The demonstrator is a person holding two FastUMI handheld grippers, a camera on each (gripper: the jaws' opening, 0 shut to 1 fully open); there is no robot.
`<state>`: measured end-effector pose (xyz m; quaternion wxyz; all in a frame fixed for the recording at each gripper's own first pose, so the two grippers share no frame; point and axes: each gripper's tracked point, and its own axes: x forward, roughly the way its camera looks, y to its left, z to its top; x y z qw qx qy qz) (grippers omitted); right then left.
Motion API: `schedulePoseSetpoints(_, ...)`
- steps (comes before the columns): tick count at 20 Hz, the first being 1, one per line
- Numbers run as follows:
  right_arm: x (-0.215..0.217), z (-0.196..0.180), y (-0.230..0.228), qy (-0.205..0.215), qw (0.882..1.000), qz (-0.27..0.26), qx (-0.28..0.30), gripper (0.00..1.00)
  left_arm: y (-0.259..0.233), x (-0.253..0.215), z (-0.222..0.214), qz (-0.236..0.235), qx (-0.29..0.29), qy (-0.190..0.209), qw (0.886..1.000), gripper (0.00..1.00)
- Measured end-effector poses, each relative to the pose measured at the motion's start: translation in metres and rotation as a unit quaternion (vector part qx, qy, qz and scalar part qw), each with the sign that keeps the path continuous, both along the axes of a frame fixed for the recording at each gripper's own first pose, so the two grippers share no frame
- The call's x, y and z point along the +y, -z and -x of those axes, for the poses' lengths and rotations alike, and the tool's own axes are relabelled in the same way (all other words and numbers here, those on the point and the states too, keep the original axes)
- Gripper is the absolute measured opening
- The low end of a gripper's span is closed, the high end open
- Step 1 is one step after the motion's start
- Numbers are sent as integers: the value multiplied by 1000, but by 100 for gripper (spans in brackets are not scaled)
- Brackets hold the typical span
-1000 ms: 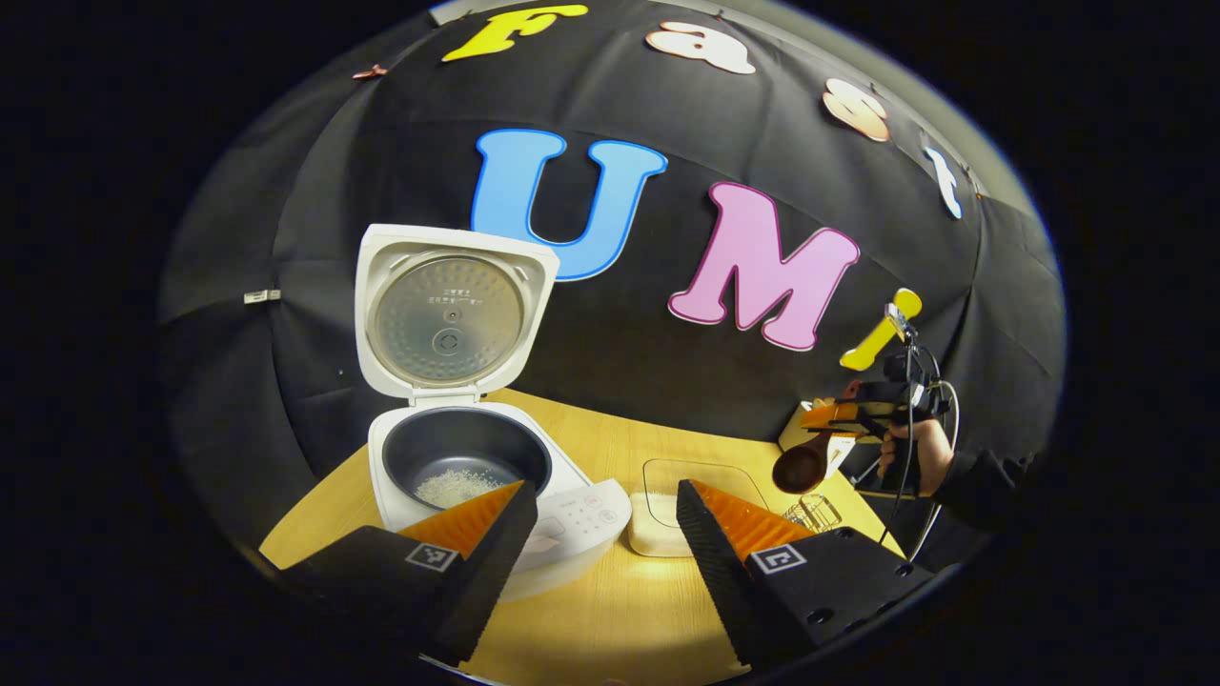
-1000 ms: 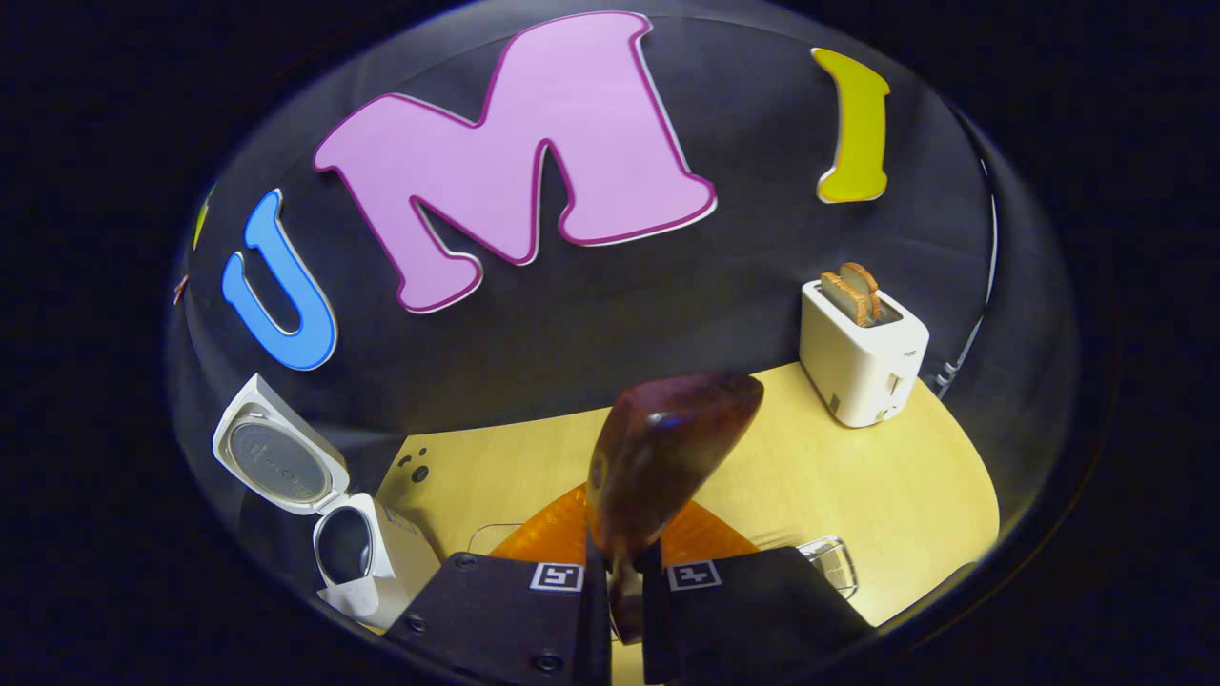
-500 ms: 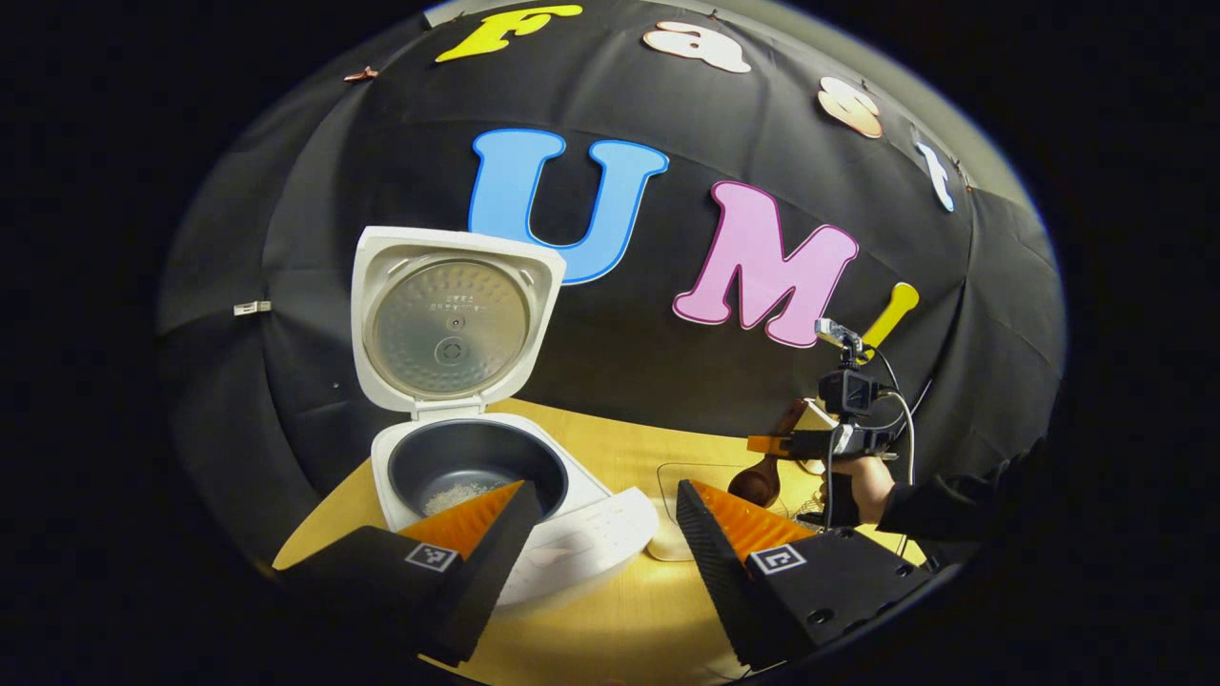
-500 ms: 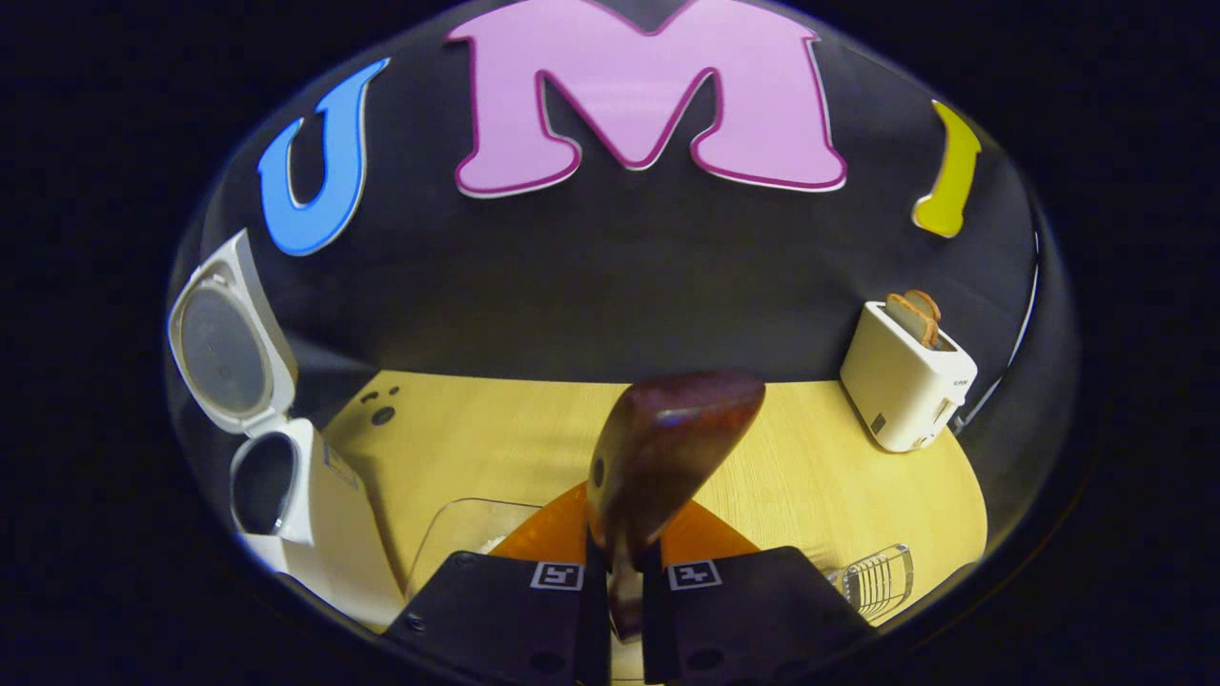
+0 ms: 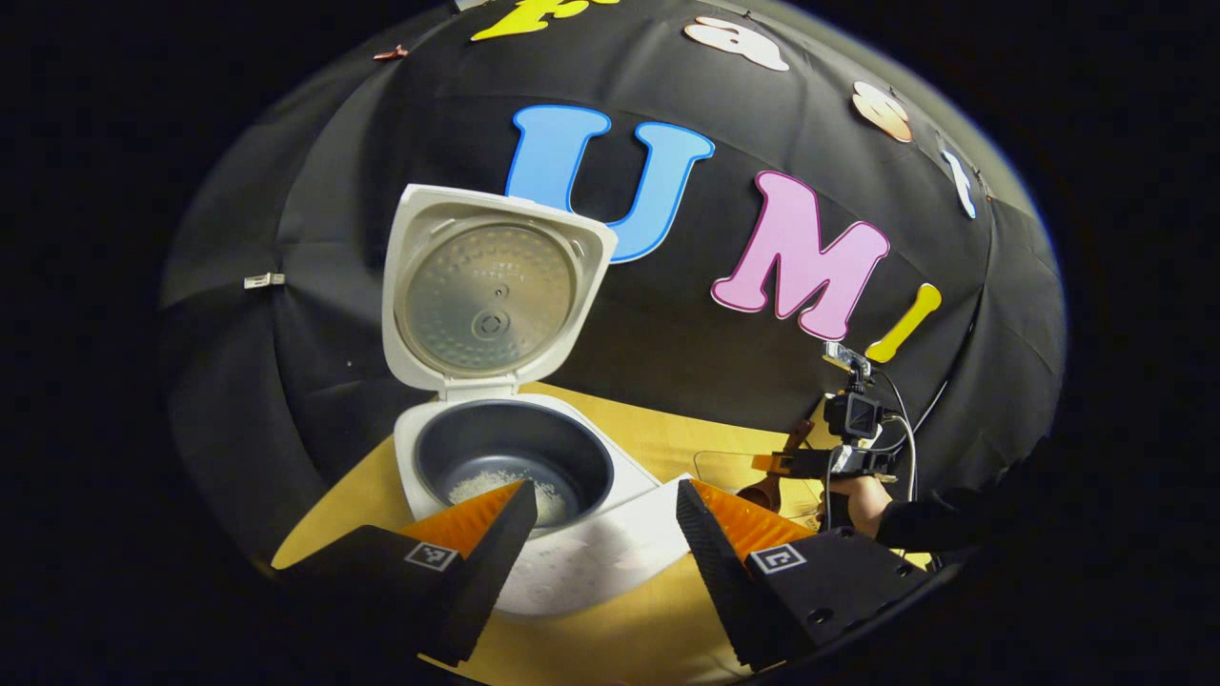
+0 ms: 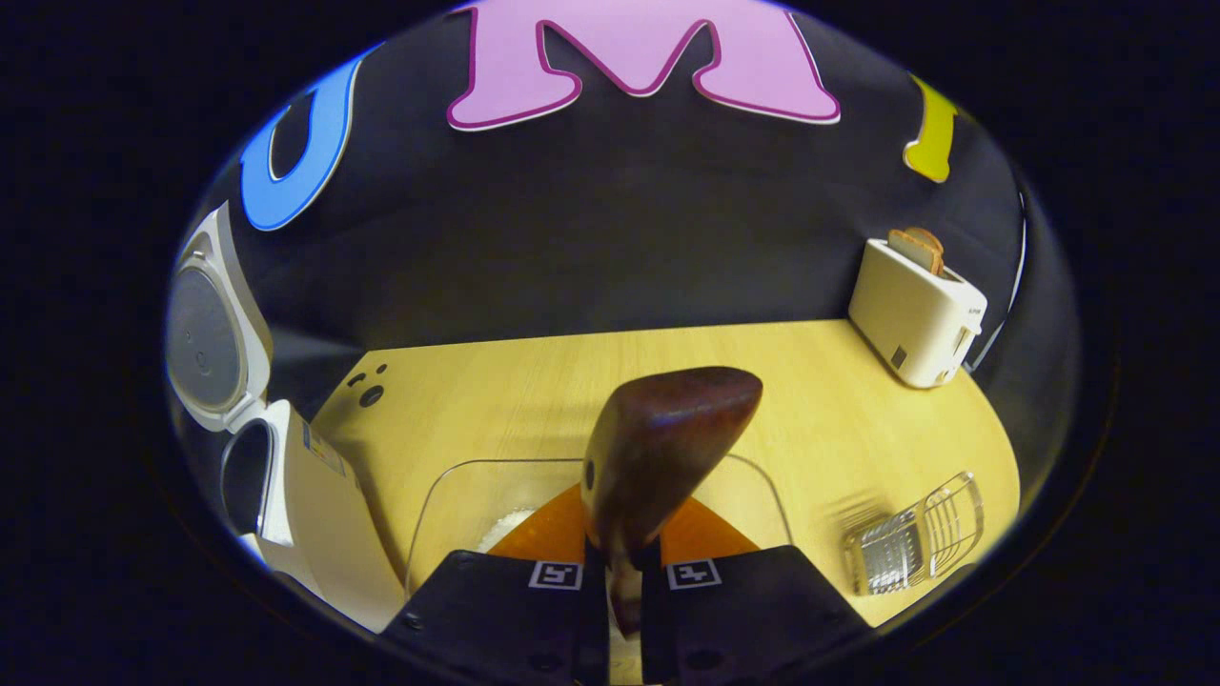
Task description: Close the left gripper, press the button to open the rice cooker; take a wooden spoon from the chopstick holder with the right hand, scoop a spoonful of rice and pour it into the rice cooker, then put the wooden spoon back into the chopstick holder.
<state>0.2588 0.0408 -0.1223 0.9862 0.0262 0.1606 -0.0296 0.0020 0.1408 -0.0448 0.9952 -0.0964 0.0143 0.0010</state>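
Observation:
The white rice cooker (image 5: 534, 562) stands with its lid (image 5: 491, 295) up, and a little rice lies in its dark pot (image 5: 515, 462). My left gripper (image 5: 602, 495) is open just in front of the cooker, holding nothing. My right gripper (image 6: 617, 557) is shut on the handle of the dark wooden spoon (image 6: 667, 443). The spoon's bowl hangs over the clear rice container (image 6: 434, 495), with white rice (image 6: 510, 519) under it. I cannot tell what the bowl holds. In the left gripper view, the right gripper (image 5: 810, 464) and spoon (image 5: 762, 494) sit low at the right, held by a hand (image 5: 858, 502).
A wire chopstick holder (image 6: 915, 543) stands on the wooden table (image 6: 534, 391) to the right of the container. A white toaster (image 6: 915, 305) with bread in it is at the back right. The cooker (image 6: 295, 495) is at the left of the right gripper view.
My right gripper has come down and tilted forward with the spoon, now over the clear container. My left gripper has moved nearer the open cooker and stays open.

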Motion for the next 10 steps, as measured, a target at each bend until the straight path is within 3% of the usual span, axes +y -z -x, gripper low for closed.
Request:
schedulePoseSetpoints(5, 36, 5, 7, -19, 999, -27, 16, 17, -4, 21, 1, 25, -2, -18, 1000, 95)
schedulePoseSetpoints(10, 53, 5, 9, -14, 996, -81, 34, 17, -9, 33, 10, -7, -7, -36, 999, 95)
